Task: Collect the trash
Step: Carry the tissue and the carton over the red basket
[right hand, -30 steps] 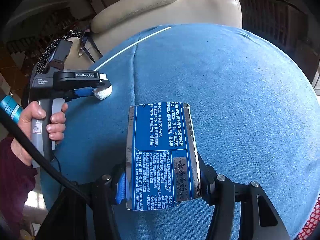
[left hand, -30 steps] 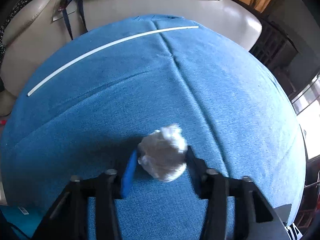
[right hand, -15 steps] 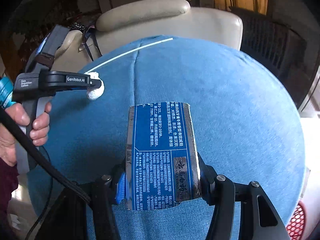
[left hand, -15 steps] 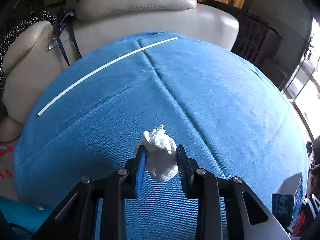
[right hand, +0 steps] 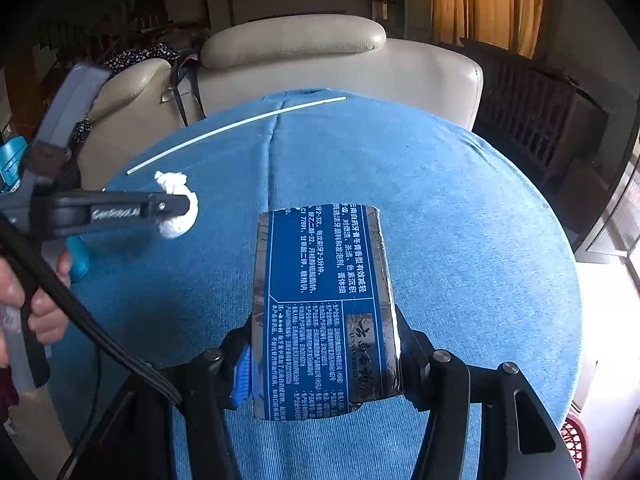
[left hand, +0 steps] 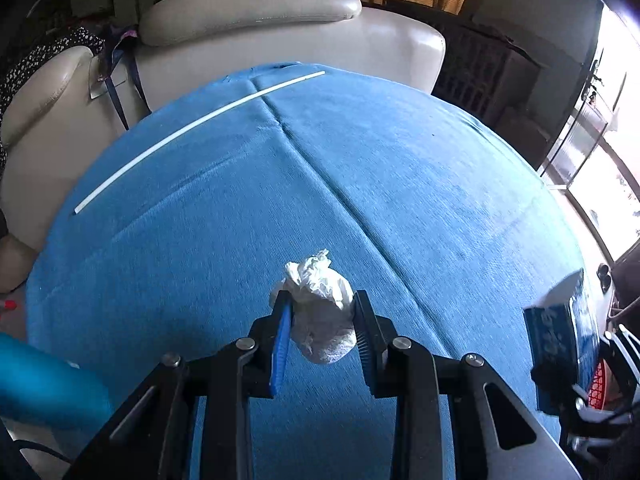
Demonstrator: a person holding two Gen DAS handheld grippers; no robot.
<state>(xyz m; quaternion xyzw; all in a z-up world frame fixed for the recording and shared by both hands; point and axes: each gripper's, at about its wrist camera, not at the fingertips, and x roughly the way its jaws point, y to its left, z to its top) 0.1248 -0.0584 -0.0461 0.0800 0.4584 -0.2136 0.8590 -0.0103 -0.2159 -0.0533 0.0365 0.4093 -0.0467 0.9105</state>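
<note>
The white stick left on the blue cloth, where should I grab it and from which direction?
Grip the white stick near its middle, coming straight down with the fingers across its length. It is thin, long and flat on the blue cloth, so an end grip would likely let it droop or swing. Both grippers are full now, though.

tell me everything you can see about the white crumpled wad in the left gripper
The white crumpled paper wad looks like a soft, wrinkled tissue, balled up with a twisted tip pointing away from the camera. It is pinched between the left gripper's two pads, lifted clear of the blue cloth-covered table. Nothing else touches it.
</note>
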